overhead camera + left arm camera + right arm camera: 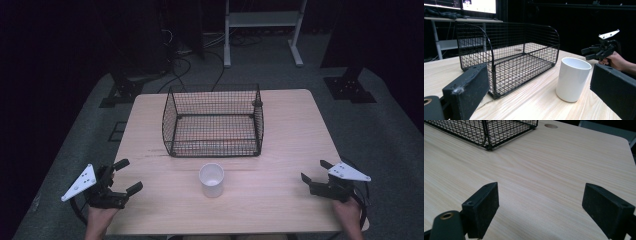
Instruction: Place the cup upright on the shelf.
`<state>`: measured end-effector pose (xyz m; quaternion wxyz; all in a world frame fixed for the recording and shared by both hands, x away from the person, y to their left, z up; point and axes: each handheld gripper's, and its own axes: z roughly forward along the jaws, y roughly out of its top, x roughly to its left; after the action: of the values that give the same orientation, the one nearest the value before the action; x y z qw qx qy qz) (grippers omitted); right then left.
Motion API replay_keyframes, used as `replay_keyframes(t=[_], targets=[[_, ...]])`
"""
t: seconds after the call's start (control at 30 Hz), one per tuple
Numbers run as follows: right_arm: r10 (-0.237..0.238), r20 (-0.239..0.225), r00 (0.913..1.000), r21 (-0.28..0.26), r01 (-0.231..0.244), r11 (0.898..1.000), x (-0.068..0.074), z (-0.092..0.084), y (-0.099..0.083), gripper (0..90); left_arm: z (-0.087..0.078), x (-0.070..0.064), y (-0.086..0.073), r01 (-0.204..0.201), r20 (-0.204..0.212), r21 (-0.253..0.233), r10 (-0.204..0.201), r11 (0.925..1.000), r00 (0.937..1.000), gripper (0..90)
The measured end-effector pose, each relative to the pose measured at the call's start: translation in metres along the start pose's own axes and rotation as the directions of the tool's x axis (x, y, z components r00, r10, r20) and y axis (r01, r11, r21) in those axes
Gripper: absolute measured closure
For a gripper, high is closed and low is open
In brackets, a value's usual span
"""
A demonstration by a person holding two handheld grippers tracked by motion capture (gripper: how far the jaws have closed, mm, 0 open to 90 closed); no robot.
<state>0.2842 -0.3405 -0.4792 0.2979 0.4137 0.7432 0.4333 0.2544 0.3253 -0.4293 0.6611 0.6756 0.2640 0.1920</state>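
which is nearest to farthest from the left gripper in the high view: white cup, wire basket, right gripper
1. white cup: nearest the left gripper, just to its right at the table's front middle.
2. wire basket: farther, up and right, at the table's centre.
3. right gripper: farthest, at the opposite front edge.

Our table and what it carries

We see a light wooden table (280, 145) with rounded corners, its grain running across its width. On it a black wire basket (214, 121) stands toward the far side, open at the top, the wood showing through its mesh floor. Just in front of the basket, near the middle of the table, a white cup (212, 180) stands upright, apart from the basket's front wall.
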Motion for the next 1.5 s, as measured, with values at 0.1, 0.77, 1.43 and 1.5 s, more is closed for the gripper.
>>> replay_keyframes(t=[0.1,0.77,1.43,1.5], targets=[[0.002,-0.003,1.0,-0.002,-0.002,1.0,0.0,0.0,0.0,13.3,0.003,-0.001,0.0,-0.002,0.005,0.004,0.002,1.0,1.0,1.6],[-0.008,-0.002,1.0,0.005,0.008,1.0,0.001,0.001,0.0,13.3,0.028,-0.015,0.003,-0.048,0.065,0.073,0.043,0.9961,0.9969,1.6],[-0.005,-0.009,0.9999,0.0,0.005,1.0,0.001,0.001,0.0,13.3,0.084,-0.038,0.007,-0.113,0.176,0.17,0.083,0.979,0.9809,1.6],[-0.008,-0.008,0.9999,0.001,0.008,1.0,0.002,0.001,0.001,13.3,0.086,-0.039,0.008,-0.118,0.179,0.172,0.087,0.978,0.98,1.6]])
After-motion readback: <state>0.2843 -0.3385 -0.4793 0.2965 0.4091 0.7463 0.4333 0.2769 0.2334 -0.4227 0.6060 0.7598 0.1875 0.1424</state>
